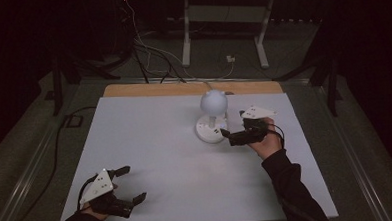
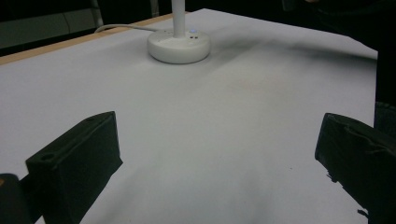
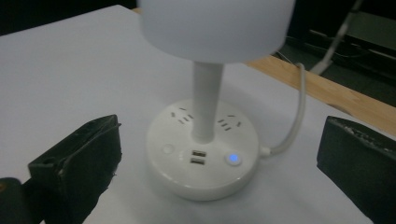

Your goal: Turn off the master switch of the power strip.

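Presently my right gripper (image 1: 231, 134) sits just beside the white desk lamp (image 1: 212, 112), at the base's right side, jaws spread apart with nothing between them. From the high view the lamp stands upright toward the far middle of the white table (image 1: 150, 142), its round shade above a disc base. My right gripper view adds detail unreadable from above: the base (image 3: 201, 151) carries socket slots, two USB ports, a plain round button (image 3: 167, 149) and a lit blue button (image 3: 233, 158), and a white cord (image 3: 294, 121) leaves its side toward the wooden table edge. My left gripper (image 1: 128, 184) rests at the near left corner, well apart from the lamp, jaws wide apart and holding nothing. Its own view shows the base (image 2: 178, 44) far off, blue light faintly visible.
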A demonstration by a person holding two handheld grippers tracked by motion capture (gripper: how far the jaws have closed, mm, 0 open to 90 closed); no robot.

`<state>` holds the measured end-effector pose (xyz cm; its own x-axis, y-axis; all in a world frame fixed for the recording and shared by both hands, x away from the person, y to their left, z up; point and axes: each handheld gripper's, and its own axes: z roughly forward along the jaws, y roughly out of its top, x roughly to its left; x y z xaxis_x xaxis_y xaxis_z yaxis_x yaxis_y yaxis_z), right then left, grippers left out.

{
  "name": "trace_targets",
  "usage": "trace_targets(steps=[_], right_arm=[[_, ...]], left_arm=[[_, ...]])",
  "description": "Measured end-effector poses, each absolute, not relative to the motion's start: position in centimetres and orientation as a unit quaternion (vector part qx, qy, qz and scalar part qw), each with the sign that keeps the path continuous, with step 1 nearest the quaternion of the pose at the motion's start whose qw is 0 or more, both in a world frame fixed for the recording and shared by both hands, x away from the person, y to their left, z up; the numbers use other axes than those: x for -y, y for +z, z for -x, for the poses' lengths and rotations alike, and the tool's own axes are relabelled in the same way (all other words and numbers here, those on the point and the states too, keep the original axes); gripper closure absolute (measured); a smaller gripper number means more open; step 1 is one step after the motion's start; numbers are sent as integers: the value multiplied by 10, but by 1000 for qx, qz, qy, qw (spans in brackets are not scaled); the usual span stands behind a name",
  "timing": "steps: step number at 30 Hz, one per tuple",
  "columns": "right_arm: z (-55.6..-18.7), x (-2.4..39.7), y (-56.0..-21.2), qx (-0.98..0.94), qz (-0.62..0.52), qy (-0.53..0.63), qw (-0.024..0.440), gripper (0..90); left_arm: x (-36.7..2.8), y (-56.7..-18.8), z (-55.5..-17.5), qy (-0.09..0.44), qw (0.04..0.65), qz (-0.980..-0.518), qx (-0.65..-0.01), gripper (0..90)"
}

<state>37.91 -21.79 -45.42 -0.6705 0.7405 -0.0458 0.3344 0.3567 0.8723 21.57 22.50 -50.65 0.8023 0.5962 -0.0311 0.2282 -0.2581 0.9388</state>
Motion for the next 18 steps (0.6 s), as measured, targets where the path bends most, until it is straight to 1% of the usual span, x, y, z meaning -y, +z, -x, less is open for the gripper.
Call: trace_targets(steps=[10,12,17,18], right_arm=[[-394,223,-473,-786,-363,444,231,0],[-395,225,-474,-786,-370,437,232,51],[-398,228,-476,-776,-385,444,229,85],[-399,228,-476,-772,-396,442,227,155]], left_arm=[[-225,-507,-216,169,549,-775,-265,7],[-225,-507,-216,169,549,-775,-264,7],[-225,-507,-216,169,548,-775,-266,7],[-224,-507,-216,168,547,-775,-266,6]])
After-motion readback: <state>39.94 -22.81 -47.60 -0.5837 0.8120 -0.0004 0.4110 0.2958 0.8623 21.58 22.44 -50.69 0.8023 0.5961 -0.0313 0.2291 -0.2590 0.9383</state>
